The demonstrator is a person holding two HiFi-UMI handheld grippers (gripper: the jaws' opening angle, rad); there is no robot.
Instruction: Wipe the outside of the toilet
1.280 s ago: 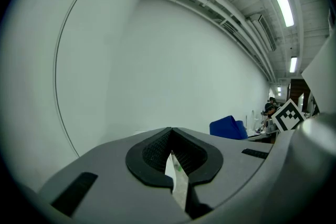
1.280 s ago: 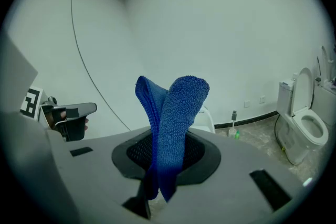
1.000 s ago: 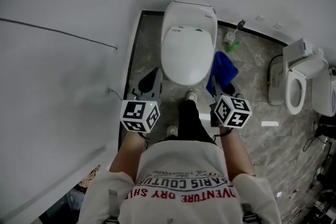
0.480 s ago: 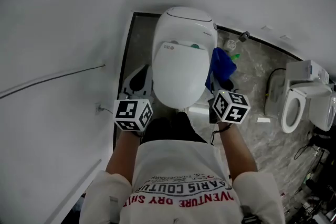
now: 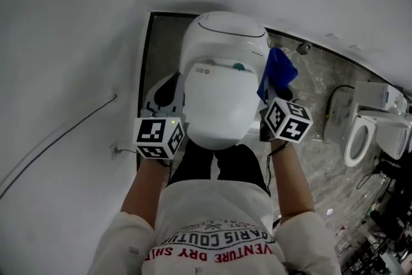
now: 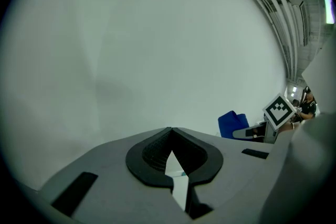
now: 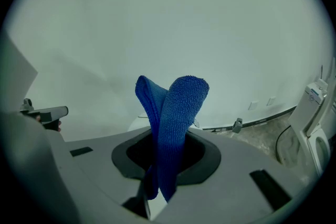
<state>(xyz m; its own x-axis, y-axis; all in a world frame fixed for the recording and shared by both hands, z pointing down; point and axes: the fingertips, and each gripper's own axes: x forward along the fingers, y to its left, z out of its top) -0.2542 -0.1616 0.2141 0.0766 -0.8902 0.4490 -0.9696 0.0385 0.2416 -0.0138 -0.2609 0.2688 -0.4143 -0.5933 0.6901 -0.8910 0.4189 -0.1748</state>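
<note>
Toilet point(image 5: 215, 100) sits lid down, between both grippers. Right gripper point(image 7: 163, 165) clamps blue cloth point(image 7: 176, 107), just beside bowl's right flank. Left gripper point(image 6: 170, 160) closed, empty. Advice: lay cloth flat, wipe in overlapping strokes.

Toilet room. A white floor-standing toilet point(image 5: 215, 96), lid closed, stands between the left gripper point(image 6: 170, 155) and the right gripper point(image 7: 160, 165). A second toilet point(image 5: 362, 138), seat open, stands well to the right of the right gripper, with no partition between the two. The floor point(image 5: 315, 158) is grey marbled tile and the walls point(image 5: 64, 29) are plain white. Wall sockets point(image 7: 254, 105) and a cable point(image 5: 335, 100) lie ahead and right of the right gripper.
</note>
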